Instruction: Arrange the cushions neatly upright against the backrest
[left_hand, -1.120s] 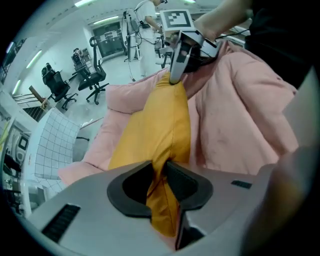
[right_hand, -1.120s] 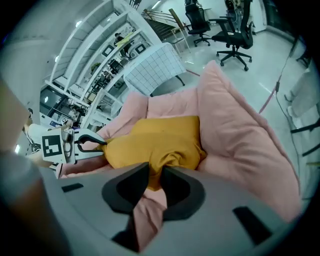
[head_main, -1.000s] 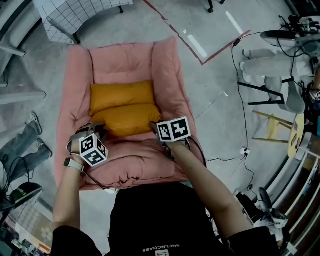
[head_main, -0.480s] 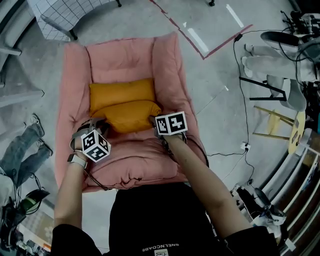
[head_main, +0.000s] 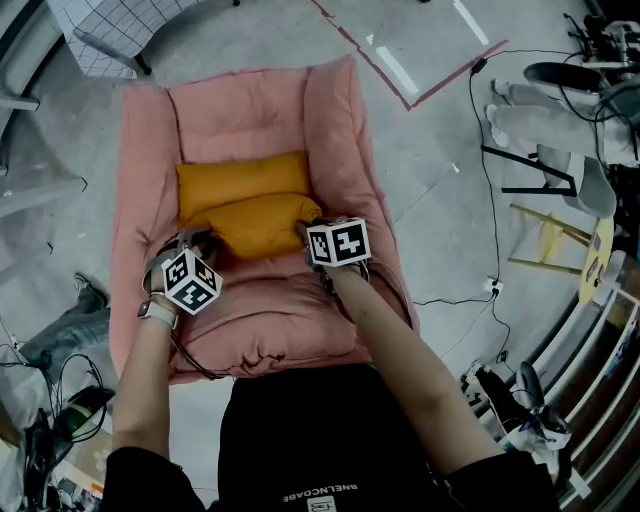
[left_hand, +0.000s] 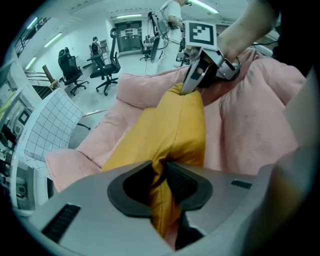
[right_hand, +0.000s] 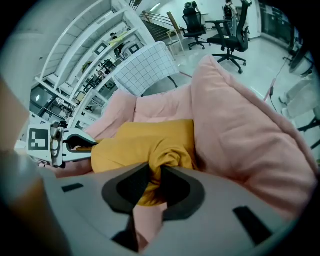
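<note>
Two mustard-yellow cushions lie on the seat of a pink padded armchair (head_main: 260, 320). The far cushion (head_main: 240, 180) rests flat near the backrest (head_main: 240, 110). The near cushion (head_main: 255, 225) is held at both ends. My left gripper (head_main: 195, 248) is shut on its left corner, the fabric (left_hand: 162, 200) pinched between the dark pads. My right gripper (head_main: 312, 240) is shut on its right corner, with bunched yellow cloth (right_hand: 162, 162) between the jaws. From the left gripper view the right gripper (left_hand: 192, 82) shows at the cushion's far end.
The chair's puffy armrests (head_main: 345, 150) flank the cushions on both sides. A grid-patterned chair (head_main: 120, 30) stands behind the armchair. Cables, a stand and a yellow stool (head_main: 545, 245) are on the floor to the right. Red tape (head_main: 440, 85) marks the concrete.
Both grippers have carried the near cushion a little farther toward the backrest, staying shut on its two ends. The far cushion has not moved.
</note>
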